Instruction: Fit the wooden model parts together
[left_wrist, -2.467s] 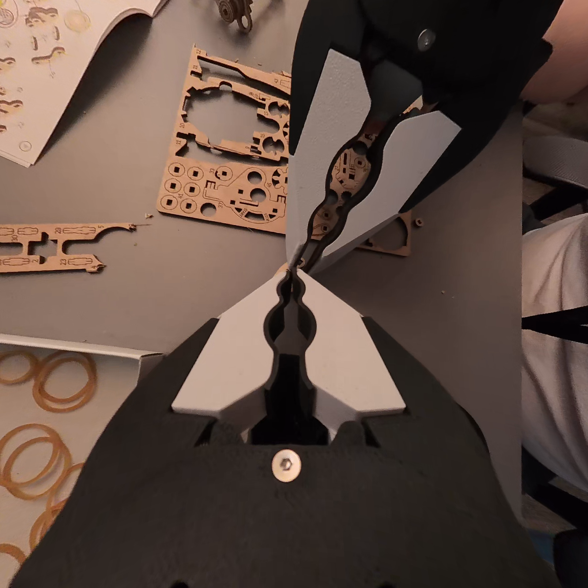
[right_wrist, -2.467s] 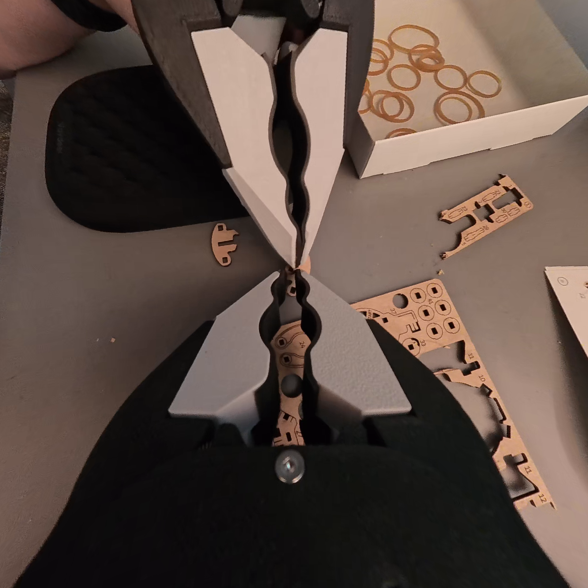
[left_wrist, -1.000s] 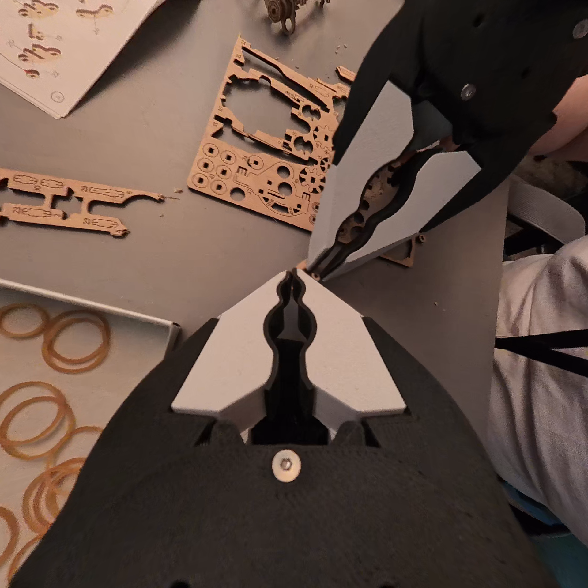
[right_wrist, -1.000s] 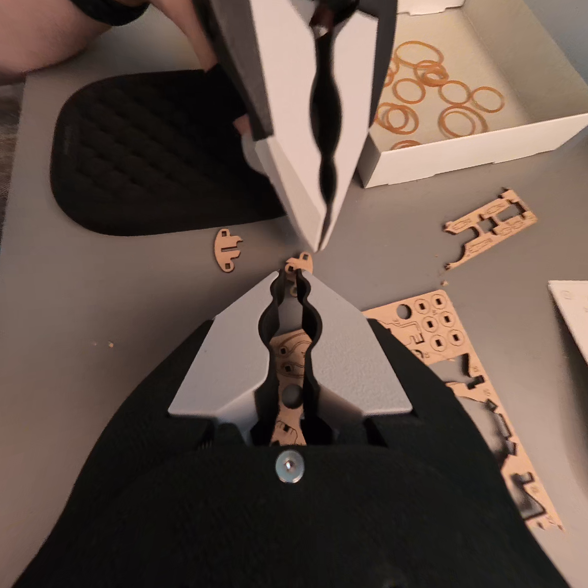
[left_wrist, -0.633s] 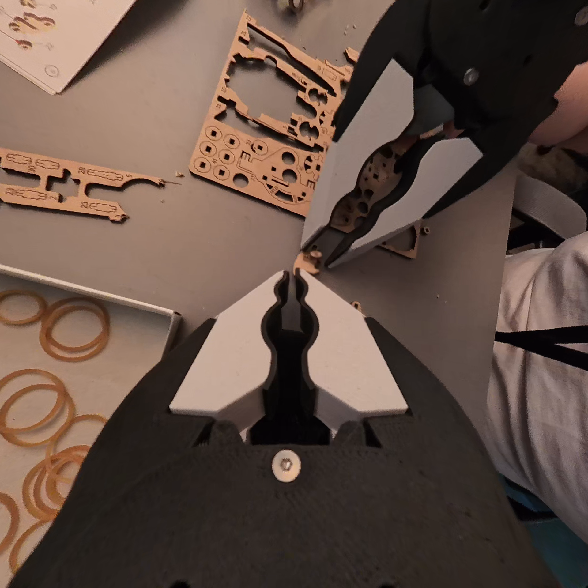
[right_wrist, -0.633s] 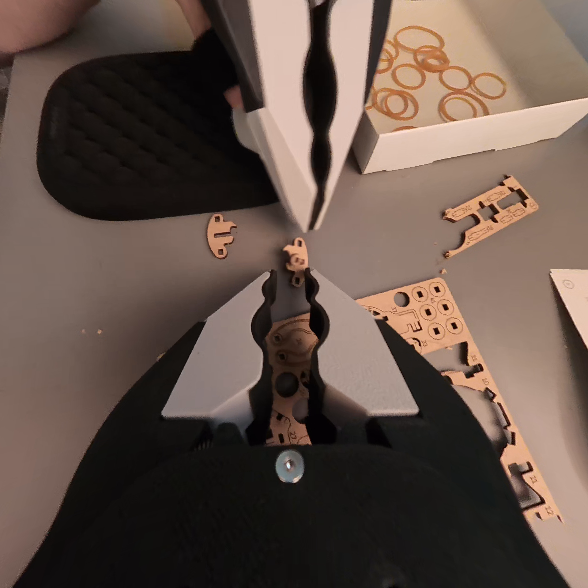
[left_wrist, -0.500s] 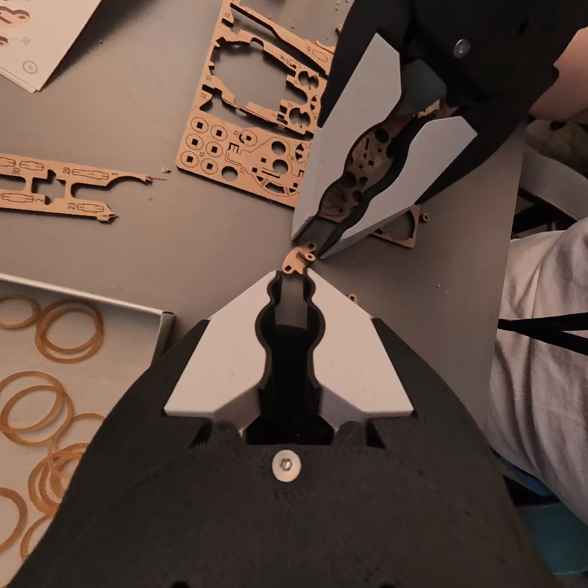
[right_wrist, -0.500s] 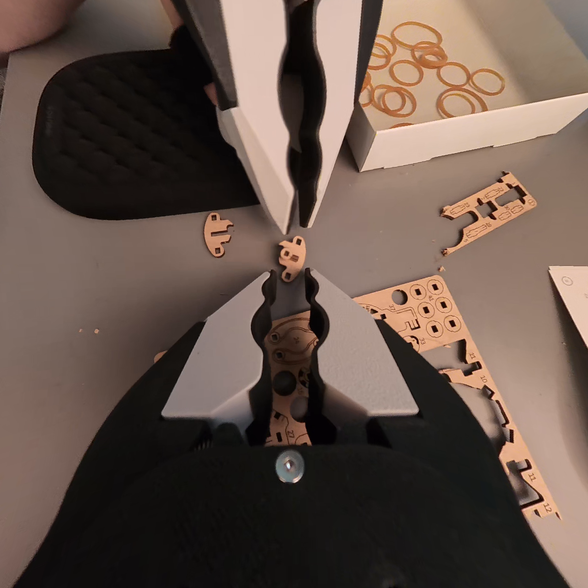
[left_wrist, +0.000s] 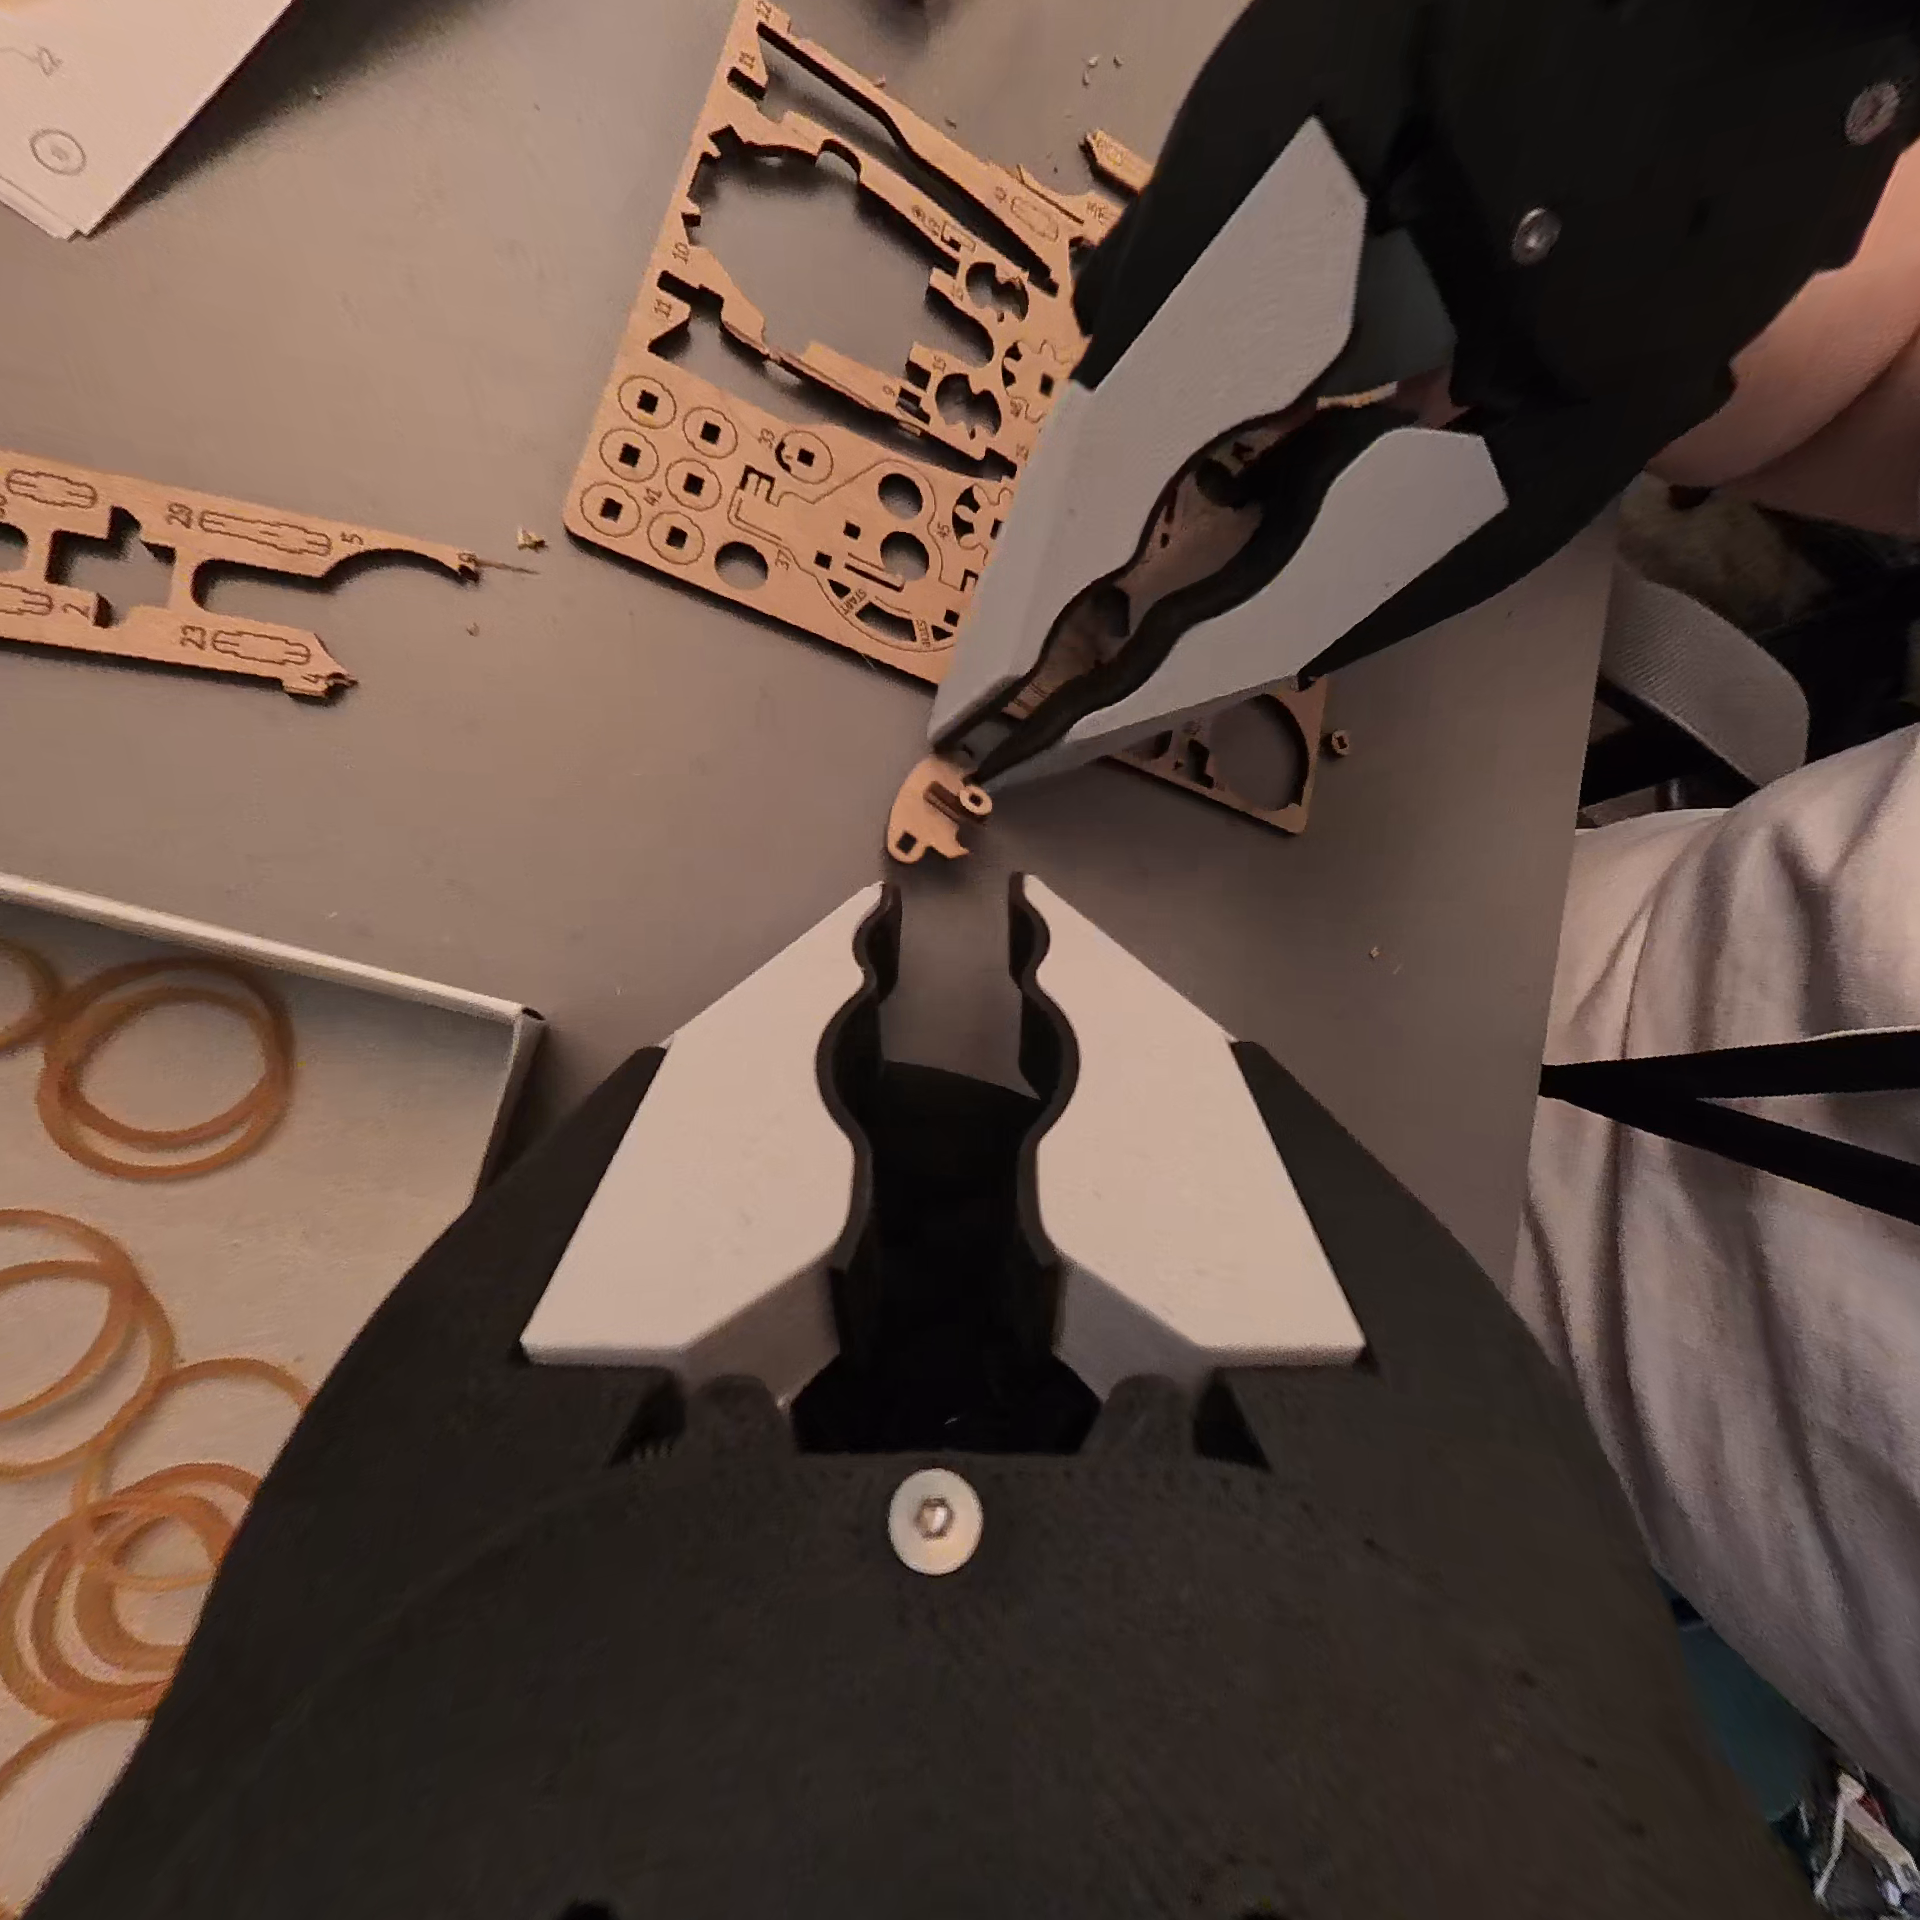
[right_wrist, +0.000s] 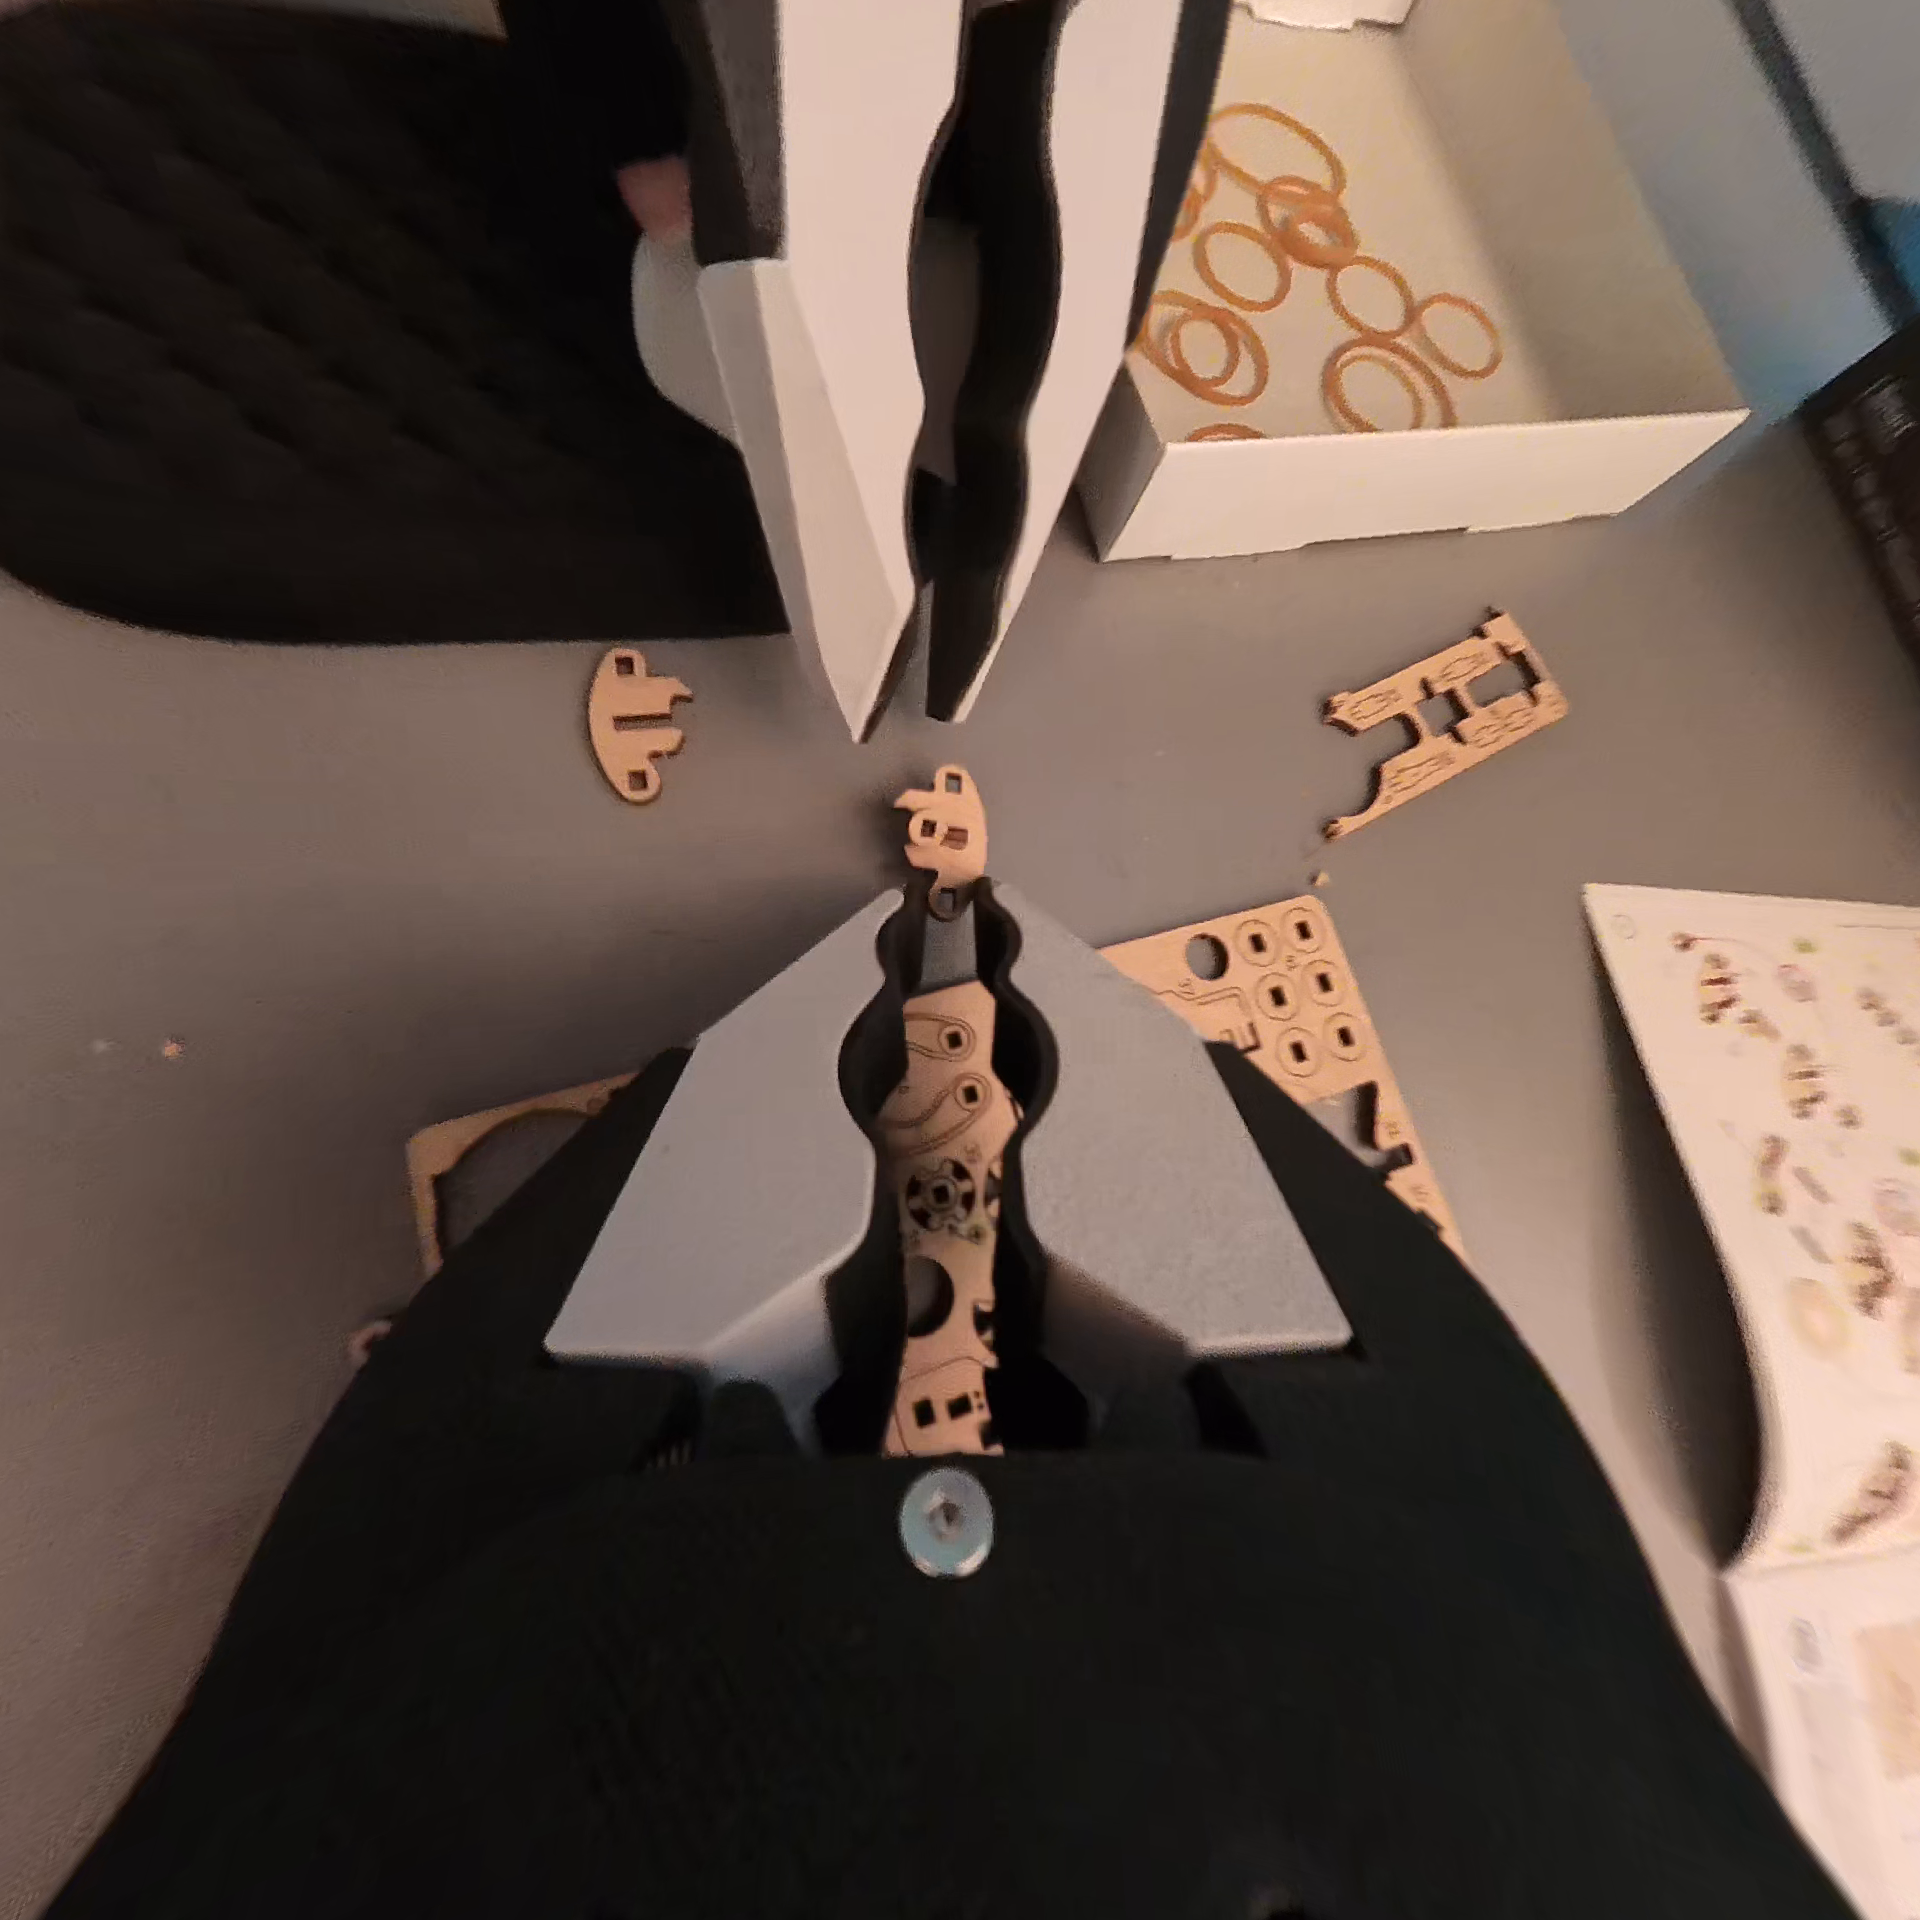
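A small tan wooden part (left_wrist: 928, 821) lies on the grey table between the two grippers; it also shows in the right wrist view (right_wrist: 943, 826). My right gripper (right_wrist: 948, 896) has its tips closed on the part's lower tab; in the left wrist view (left_wrist: 964, 764) it reaches in from the upper right. My left gripper (left_wrist: 953, 891) is open and empty, its tips just short of the part; in the right wrist view (right_wrist: 909, 724) it hangs above the part. A second small wooden part (right_wrist: 636, 727) lies to the left.
A punched wooden sheet (left_wrist: 831, 416) lies behind the part, partly under my right gripper. A narrow wooden strip (left_wrist: 177, 582) lies left. A white box (right_wrist: 1403, 488) holds rubber bands. A black mat (right_wrist: 312, 364), an instruction booklet (right_wrist: 1766, 1143) and a person's clothing (left_wrist: 1714, 1039) border the area.
Both grippers were pinched tip to tip on the small part. The left one let go, opened and drew back. The right one opened, dropping the part, then closed on its tab.
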